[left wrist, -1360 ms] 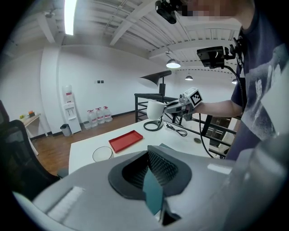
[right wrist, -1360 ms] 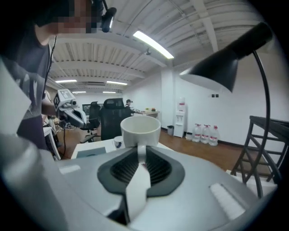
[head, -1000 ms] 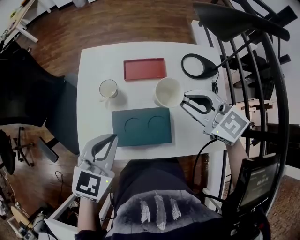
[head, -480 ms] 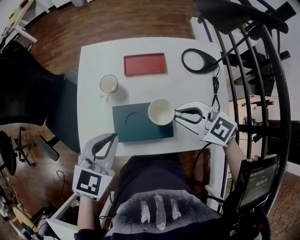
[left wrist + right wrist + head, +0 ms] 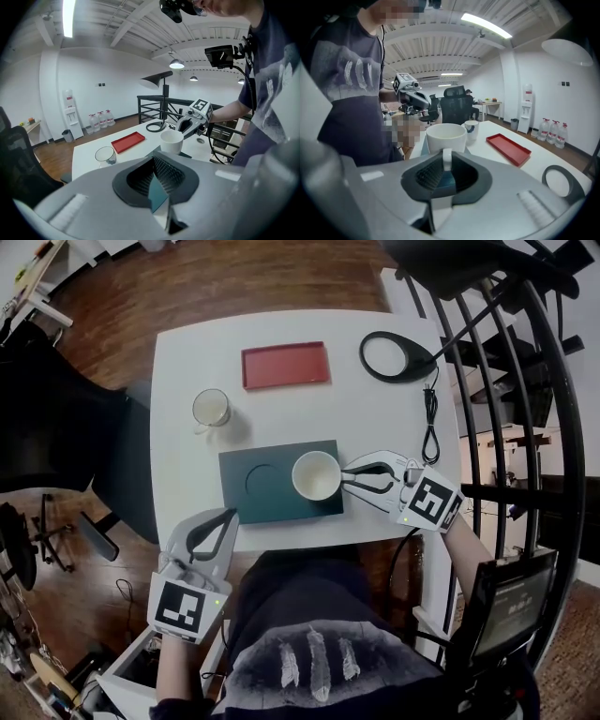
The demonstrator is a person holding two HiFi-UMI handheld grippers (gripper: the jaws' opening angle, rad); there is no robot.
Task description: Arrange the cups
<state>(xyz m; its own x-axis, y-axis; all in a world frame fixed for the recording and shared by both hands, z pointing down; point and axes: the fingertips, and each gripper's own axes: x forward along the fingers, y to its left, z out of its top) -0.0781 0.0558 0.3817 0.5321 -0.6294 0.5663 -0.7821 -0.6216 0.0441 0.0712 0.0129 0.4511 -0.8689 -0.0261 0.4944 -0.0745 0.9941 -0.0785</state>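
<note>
We see the white cup (image 5: pixel 316 474) over the right half of the teal mat (image 5: pixel 281 507), which lies near the front edge of the white worktop (image 5: pixel 187 465). The right hand-held gripper (image 5: pixel 352 476) reaches in from the right, and in its own view the jaws are clamped on the cup's handle, which stands as a narrow white strip between the ribbed pads (image 5: pixel 429 176). The cup body fills the space just past the jaws, so its base is hidden from us. We cannot tell whether it rests on the mat or hangs just above it. Only one round recess shows in the mat, to the left of the cup.

The left hand-held gripper (image 5: pixel 225 517) sits at the near left corner of the worktop, its jaws pressed together with nothing between them.

A glass cup (image 5: pixel 211 409) stands on the worktop, left of the mat and apart from it. In the right gripper view the white cup partly covers it. A red tray (image 5: pixel 285 365) lies at the far side. A black ring-shaped object (image 5: pixel 424 362) lies at the far right corner with a cable (image 5: pixel 430 423) trailing toward us. We cannot make out what it is.
</note>
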